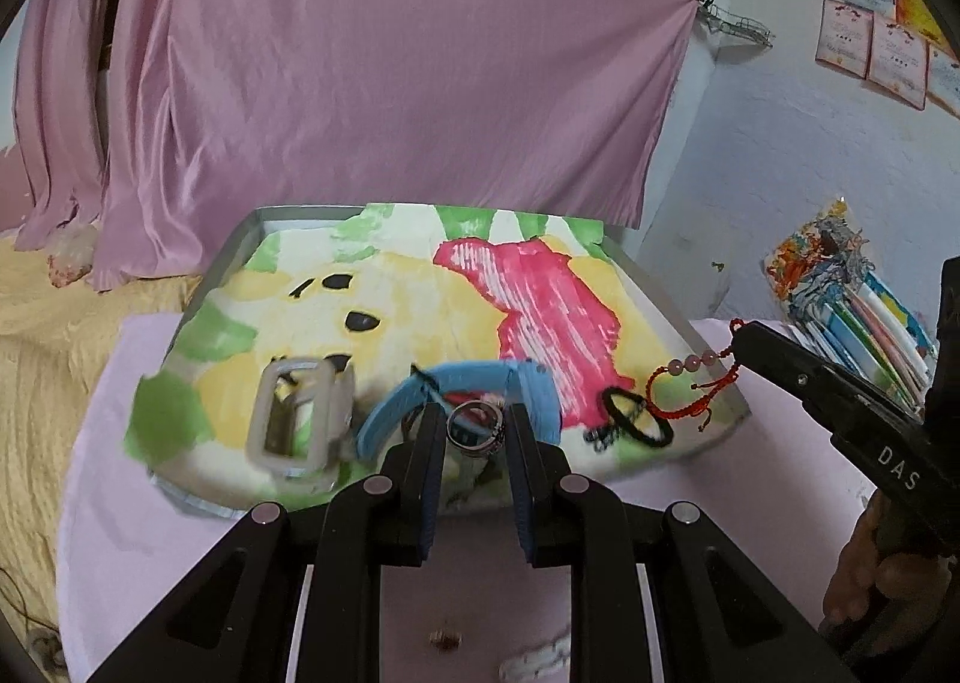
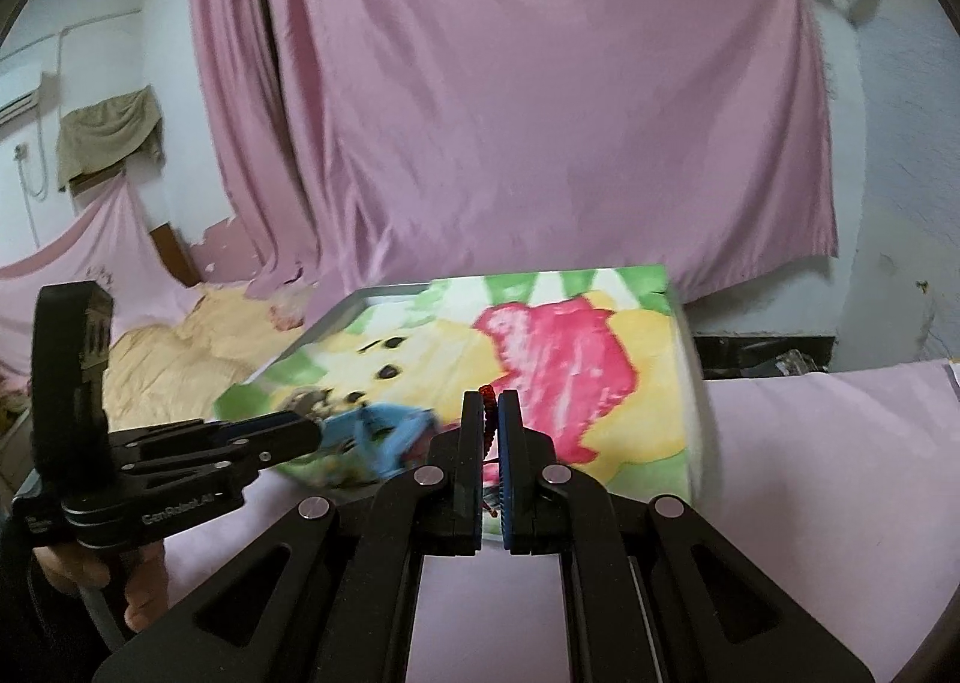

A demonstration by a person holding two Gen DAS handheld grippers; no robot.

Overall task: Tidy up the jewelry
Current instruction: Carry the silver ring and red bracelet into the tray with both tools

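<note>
A tray (image 1: 300,210) lined with a colourful cartoon cloth (image 1: 540,311) stands on the pink table. My left gripper (image 1: 474,422) is shut on the round metal face of a blue-strapped watch (image 1: 474,431) at the tray's near edge; the blue strap (image 2: 384,437) shows blurred at that gripper's tip (image 2: 315,431) in the right wrist view. My right gripper (image 2: 491,404) is shut on a red cord bracelet (image 1: 678,389) with pink beads, which hangs from its tip (image 1: 739,335) over the tray's right side. A grey rectangular clip (image 1: 294,419) and a black hair tie (image 1: 636,419) lie on the cloth.
A pink curtain (image 1: 390,53) hangs behind the tray. Yellow bedding (image 1: 54,335) lies to the left, and a stack of colourful books (image 1: 858,311) is at the right by the wall. Two small items (image 1: 444,638) lie on the pink tablecloth (image 2: 810,473) near the front.
</note>
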